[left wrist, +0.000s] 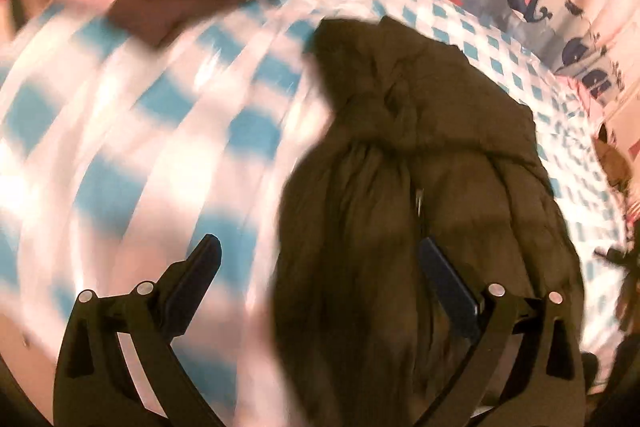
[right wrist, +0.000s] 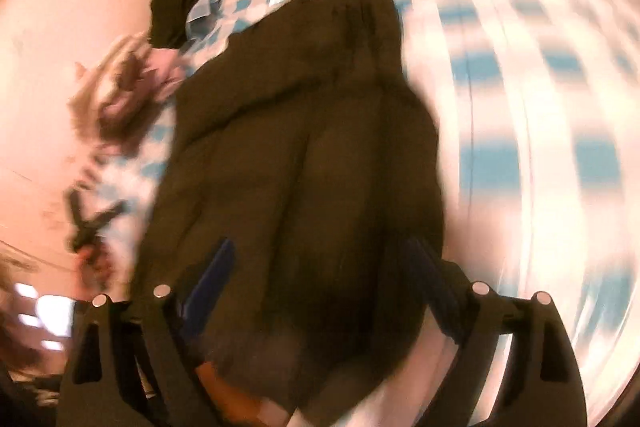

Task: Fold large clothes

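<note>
Both the left gripper (left wrist: 320, 267) and right gripper (right wrist: 320, 267) stand with jaws apart, holding nothing, above one dark olive padded coat (left wrist: 420, 147) lying bunched on the blue-checked cloth (left wrist: 160, 107). It looks soft, bulky and probably slippery; a hem or sleeve edge seems the best hold.

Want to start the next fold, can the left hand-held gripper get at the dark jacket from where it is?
Probably yes: the left hand-held gripper is open, right over the dark jacket, nothing lying between.
</note>
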